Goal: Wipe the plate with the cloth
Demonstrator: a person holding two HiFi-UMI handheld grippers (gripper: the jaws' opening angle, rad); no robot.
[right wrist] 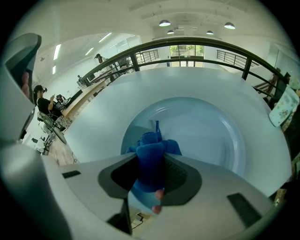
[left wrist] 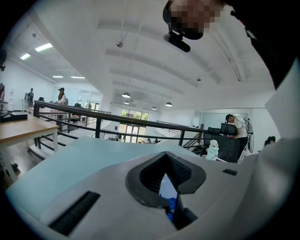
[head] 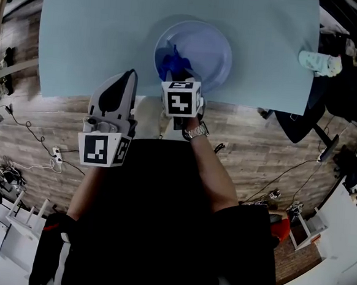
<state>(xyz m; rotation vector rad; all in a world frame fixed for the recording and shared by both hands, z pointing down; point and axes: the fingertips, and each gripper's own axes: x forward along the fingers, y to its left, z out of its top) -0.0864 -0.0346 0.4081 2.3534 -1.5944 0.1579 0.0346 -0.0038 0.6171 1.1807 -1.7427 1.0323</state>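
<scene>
On your left, the left gripper (head: 130, 75) sits at the near edge of the table (head: 88, 33), just short of the plate. Its jaws are pressed together with nothing between them, only a thin sliver of light at the pads, so it is doing no work. Further in, your right gripper (head: 176, 78) has its jaws clamped on the blue cloth (head: 171, 63). The cloth is bunched into a thick wad that hangs from the tips onto the near-left part of the plate (head: 206, 44), down in the well by the rim. The right gripper view shows most of that pale blue dish lying bare beyond the wad, so I judge the wiping has most of its ground still to cover. Press down only lightly, since nothing holds the plate and a hard push would likely slide it across the smooth top. Sweep in wide arcs from your side toward the far rim and round to the right, letting the loose folds drag flat instead of scrubbing with the jaw tips. If the dish creeps, rest the idle left gripper against its near-left rim. At the far right edge of the table a small pale patterned object (head: 320, 62) lies well apart — no obstacle.
</scene>
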